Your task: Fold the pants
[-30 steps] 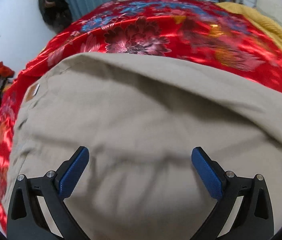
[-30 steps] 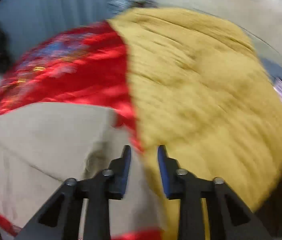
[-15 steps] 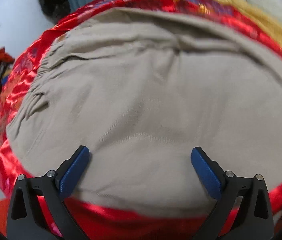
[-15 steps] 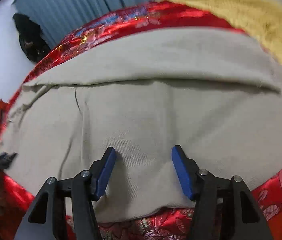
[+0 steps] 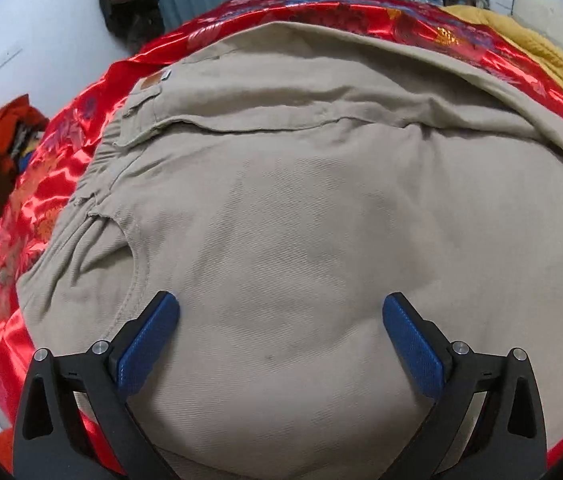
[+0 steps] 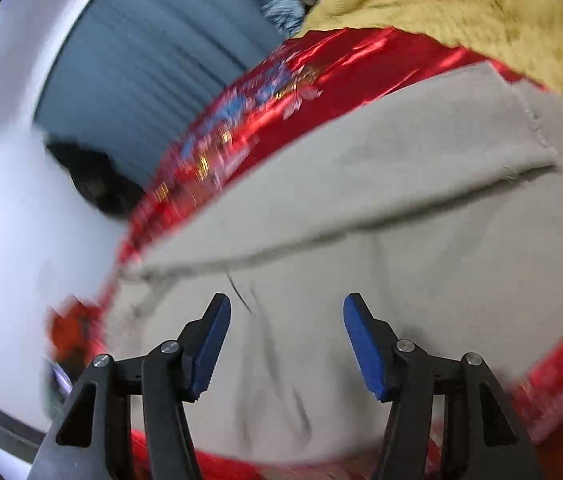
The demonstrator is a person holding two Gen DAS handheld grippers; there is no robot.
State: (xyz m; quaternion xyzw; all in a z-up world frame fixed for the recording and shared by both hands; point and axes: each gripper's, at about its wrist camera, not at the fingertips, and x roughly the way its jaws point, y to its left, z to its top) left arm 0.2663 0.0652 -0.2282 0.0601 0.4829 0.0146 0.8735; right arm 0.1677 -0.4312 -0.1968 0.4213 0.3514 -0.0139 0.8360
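1. Khaki pants (image 5: pixel 301 240) lie folded lengthwise on the red floral satin bedspread (image 5: pixel 41 184), waistband at the left, one leg hem (image 6: pixel 529 136) at the right near the yellow blanket (image 6: pixel 461 8).
2. Left gripper (image 5: pixel 280 312) hangs wide over the seat, holding nothing; right gripper (image 6: pixel 286 310) stands partly spread, empty, above the cloth.
3. Judged best: pinch both layers at the edge, lift evenly, keep the seams aligned.
4. No containers visible.
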